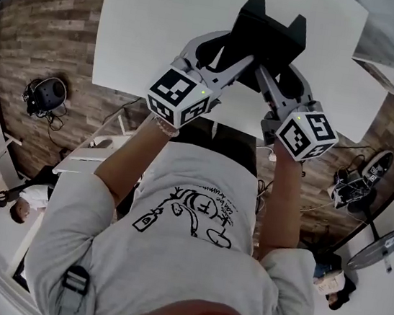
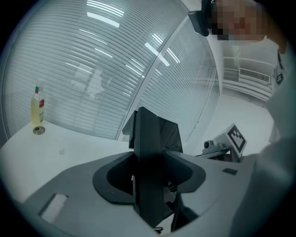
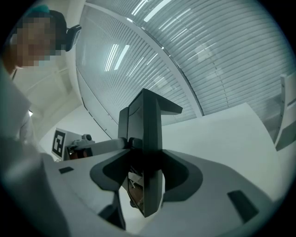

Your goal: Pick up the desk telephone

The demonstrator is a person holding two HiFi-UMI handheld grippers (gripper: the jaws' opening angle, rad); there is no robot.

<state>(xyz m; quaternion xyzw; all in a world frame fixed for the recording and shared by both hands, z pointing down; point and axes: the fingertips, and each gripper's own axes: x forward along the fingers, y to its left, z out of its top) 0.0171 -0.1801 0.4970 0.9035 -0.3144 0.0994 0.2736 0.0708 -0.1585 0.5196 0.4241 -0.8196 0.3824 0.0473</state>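
The black desk telephone (image 1: 269, 34) hangs above the white table (image 1: 156, 31), held between my two grippers. My left gripper (image 1: 237, 53) clamps its left side and my right gripper (image 1: 278, 73) clamps its right side. In the left gripper view the phone's dark edge (image 2: 150, 152) stands upright between the jaws of the left gripper (image 2: 150, 178), pressed from both sides, with the right gripper's marker cube (image 2: 233, 139) beyond. The right gripper view shows the same grip: the phone's edge (image 3: 150, 134) is pinched in the right gripper (image 3: 145, 178).
A small yellow bottle (image 2: 37, 109) stands at the table's far left corner, against a glass wall with blinds (image 2: 115, 69). Beside the table on the wood floor lie a dark headset (image 1: 45, 95), shoes (image 1: 357, 184) and a fan (image 1: 380, 248).
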